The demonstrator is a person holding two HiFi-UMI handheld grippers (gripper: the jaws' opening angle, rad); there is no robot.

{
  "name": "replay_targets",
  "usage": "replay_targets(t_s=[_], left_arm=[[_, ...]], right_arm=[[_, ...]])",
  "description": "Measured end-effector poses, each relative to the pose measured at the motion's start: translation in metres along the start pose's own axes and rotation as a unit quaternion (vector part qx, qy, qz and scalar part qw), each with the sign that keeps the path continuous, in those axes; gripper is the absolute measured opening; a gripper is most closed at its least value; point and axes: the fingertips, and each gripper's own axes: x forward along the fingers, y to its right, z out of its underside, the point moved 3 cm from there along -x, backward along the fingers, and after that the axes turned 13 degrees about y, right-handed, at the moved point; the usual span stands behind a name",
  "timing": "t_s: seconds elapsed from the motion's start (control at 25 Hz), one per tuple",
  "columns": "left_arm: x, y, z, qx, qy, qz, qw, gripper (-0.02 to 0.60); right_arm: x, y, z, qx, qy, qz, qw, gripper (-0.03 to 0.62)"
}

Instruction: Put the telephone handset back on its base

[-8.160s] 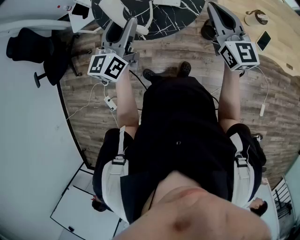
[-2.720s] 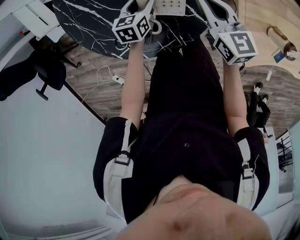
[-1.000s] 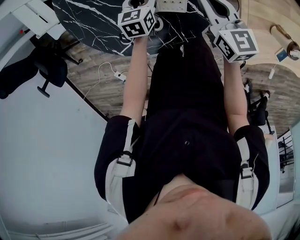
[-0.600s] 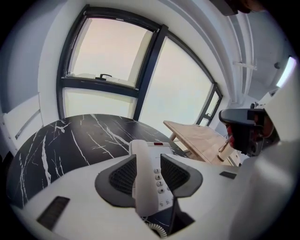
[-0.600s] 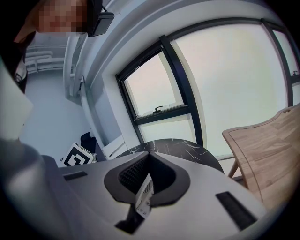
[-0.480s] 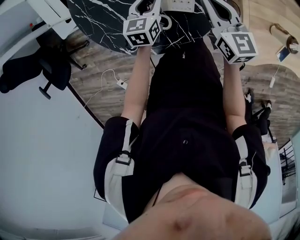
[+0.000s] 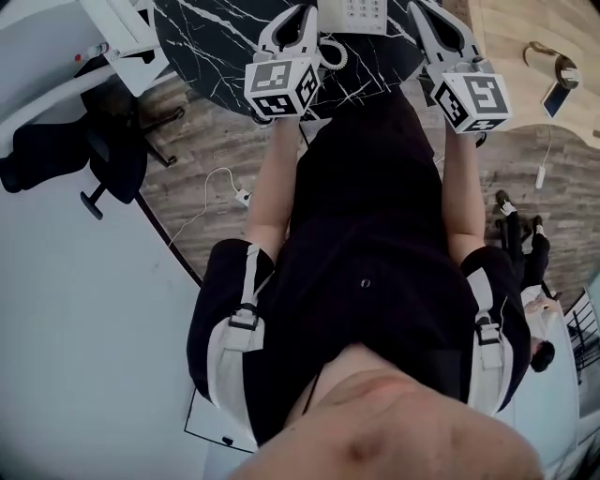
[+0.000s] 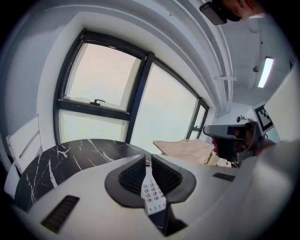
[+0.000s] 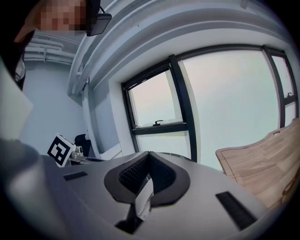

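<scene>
On the black marble table (image 7: 225, 37) the white telephone base (image 7: 361, 9) shows only its keypad end at the head view's top edge, its coiled cord (image 7: 330, 52) just in front. I cannot make out the handset. My left gripper (image 7: 302, 11) is beside the base's left edge. In the left gripper view the left gripper (image 8: 148, 157) is closing, a thin slit still between the pads, nothing gripped; the base's keypad (image 8: 153, 196) shows through the slit. My right gripper (image 7: 420, 7) is right of the base. In its own view the right gripper (image 9: 149, 153) has its tips together, a white sliver behind.
A light wooden table (image 7: 511, 37) stands at the right with a roll (image 7: 553, 61) and a smartphone (image 7: 553, 98). A black office chair (image 7: 66, 155) and white furniture (image 7: 122, 33) stand at the left. Cables (image 7: 220, 187) lie on the wood floor. Another person's feet (image 7: 520, 220) are at the right.
My left gripper has drawn back from the telephone base toward my body. The head view has shifted, so more of the table's near edge shows. The right gripper has barely moved.
</scene>
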Motion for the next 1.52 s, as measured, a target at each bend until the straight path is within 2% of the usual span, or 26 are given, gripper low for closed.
replay_targets(t_s=[0.32, 0.6, 1.04, 1.52], left_arm=[[-0.027, 0.013, -0.054, 0.027, 0.051, 0.033, 0.9978, 0.018], [-0.039, 0.029, -0.086, 0.04, 0.08, 0.063, 0.994, 0.017], [-0.053, 0.042, -0.107, 0.047, 0.102, 0.071, 0.9912, 0.015], [-0.056, 0.049, -0.105, 0.048, 0.102, 0.07, 0.9912, 0.015]], right_arm=[[-0.016, -0.017, -0.037, -0.018, 0.047, 0.002, 0.999, 0.029], [-0.027, -0.027, -0.064, -0.031, 0.079, 0.0, 0.996, 0.029], [-0.046, -0.034, -0.086, -0.044, 0.105, -0.009, 0.993, 0.029], [-0.053, -0.032, -0.084, -0.047, 0.105, -0.011, 0.993, 0.029]])
